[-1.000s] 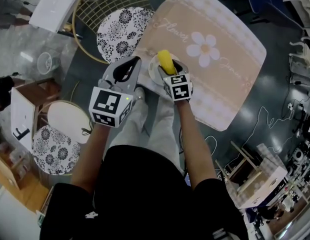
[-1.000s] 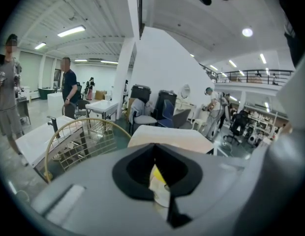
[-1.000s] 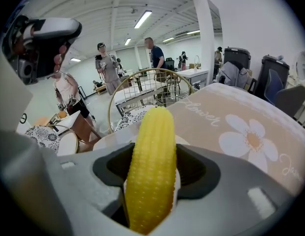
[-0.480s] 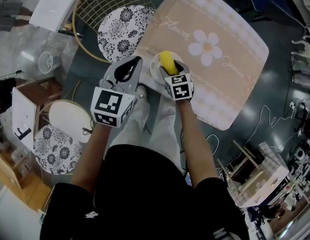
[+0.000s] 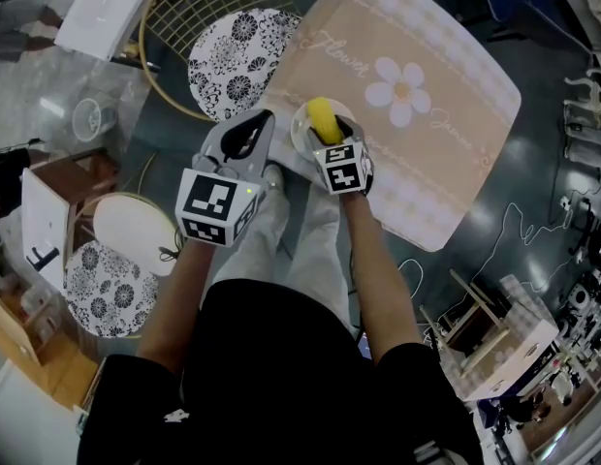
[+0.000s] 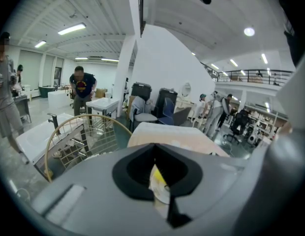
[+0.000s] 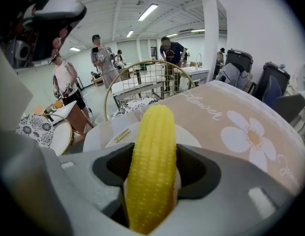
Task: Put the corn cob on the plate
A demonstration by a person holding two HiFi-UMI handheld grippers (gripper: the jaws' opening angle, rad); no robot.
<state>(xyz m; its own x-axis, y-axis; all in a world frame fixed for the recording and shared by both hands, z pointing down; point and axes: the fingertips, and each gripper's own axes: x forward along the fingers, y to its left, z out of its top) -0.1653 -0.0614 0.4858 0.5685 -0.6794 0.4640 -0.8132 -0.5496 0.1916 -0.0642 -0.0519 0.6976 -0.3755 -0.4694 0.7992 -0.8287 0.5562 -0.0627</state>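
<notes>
The yellow corn cob is held lengthwise in my right gripper, which is shut on it. The cob hangs over the small white plate at the near edge of the table. In the right gripper view the corn cob stands between the jaws, with the plate right behind and below it. My left gripper is shut and holds nothing, just left of the plate, off the table's edge. In the left gripper view, a slit between that gripper's jaws shows only a sliver of plate.
The plate rests on a beige cloth with a daisy print that covers the table. A gold wire chair with a floral cushion stands to the left. A round side table and a floral stool sit lower left. Several people stand far off.
Hardly anything: my right gripper with the corn has shifted a touch to the left over the plate. The left gripper has stayed put.
</notes>
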